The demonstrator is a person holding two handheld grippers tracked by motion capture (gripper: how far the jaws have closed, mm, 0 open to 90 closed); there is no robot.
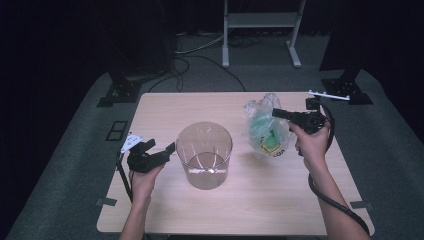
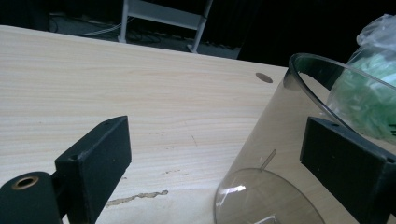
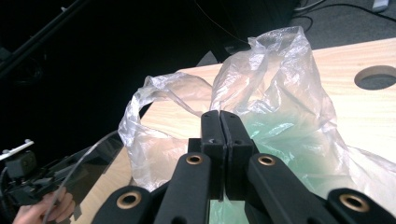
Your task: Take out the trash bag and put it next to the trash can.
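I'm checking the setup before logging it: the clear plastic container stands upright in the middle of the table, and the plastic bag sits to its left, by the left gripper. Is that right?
Not quite. The plastic bag sits to the right of the clear container, at the right gripper, as the high view shows. The container does stand upright mid-table, with the left gripper beside it.

Bag [image 1: 265, 131] right of container [image 1: 204, 154] (apart)

bag [image 1: 264, 127]: thin glossy crinkled plastic | cylinder [image 1: 204, 155]: clear smooth plastic | table [image 1: 165, 107]: matt wood
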